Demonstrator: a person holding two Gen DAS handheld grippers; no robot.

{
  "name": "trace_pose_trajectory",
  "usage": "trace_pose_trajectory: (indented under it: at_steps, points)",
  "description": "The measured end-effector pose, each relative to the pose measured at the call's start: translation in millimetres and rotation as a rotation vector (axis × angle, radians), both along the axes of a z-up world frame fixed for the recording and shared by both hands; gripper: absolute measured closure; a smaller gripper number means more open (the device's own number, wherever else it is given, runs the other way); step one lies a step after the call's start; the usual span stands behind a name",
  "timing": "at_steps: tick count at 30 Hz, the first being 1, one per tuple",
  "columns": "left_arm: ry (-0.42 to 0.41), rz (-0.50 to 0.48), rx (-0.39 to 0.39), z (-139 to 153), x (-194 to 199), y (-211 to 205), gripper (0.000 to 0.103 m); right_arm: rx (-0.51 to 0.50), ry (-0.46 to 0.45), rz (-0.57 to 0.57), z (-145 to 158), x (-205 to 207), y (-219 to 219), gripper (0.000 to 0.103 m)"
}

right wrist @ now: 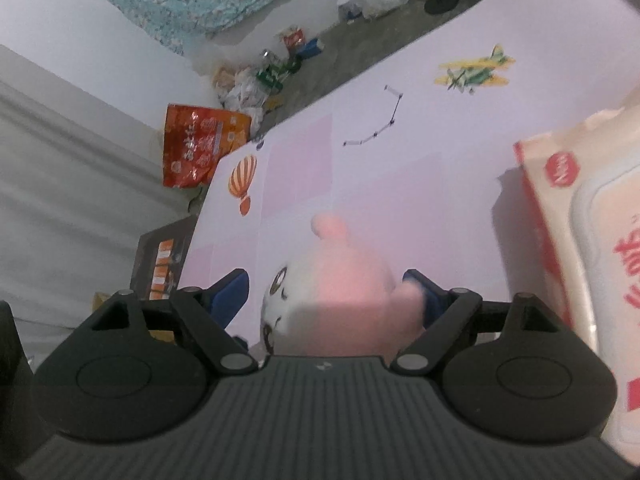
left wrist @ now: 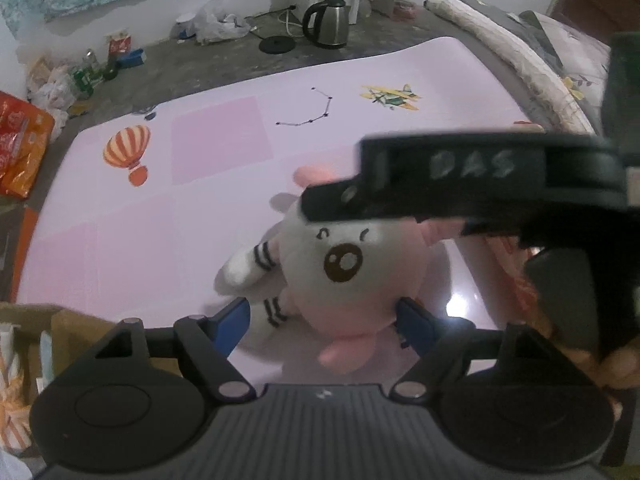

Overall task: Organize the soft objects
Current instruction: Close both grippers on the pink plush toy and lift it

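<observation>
Pink play mat, messy floor behind. Plush toy sits between both wide-spread, empty grippers; should be centred before squeezing, gently.

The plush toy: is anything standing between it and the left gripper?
No. The plush toy already sits between the open left gripper's blue fingers, with nothing in between. The right gripper hangs over its far side.
</observation>
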State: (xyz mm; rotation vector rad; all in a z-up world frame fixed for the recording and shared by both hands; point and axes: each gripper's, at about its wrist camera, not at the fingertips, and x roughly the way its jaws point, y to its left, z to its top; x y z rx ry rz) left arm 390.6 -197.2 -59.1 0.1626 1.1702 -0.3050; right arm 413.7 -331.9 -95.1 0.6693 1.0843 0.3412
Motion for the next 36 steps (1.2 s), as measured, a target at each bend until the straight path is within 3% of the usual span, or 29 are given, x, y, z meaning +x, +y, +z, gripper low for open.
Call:
trace_pose_trajectory:
  at_steps: [8,10,15,27,36]
  points:
    - [0.046,-0.005,-0.041,-8,0,-8,0.032,0.019,0.009,-0.010,-8,-8,-3,0.033]
    - [0.056,-0.010,-0.061,-6,-1,-9,0.037,0.016,0.006,-0.014,-7,-12,-3,0.034]
    - [0.031,-0.033,-0.080,11,-13,-14,0.038,0.024,-0.022,-0.044,9,-27,-9,0.035]
    - [-0.123,-0.139,-0.197,103,-93,-5,0.038,0.069,-0.214,-0.126,105,-125,-34,0.035]
    - [-0.277,-0.140,-0.262,177,-187,56,0.037,0.098,-0.364,-0.073,187,-208,14,0.035]
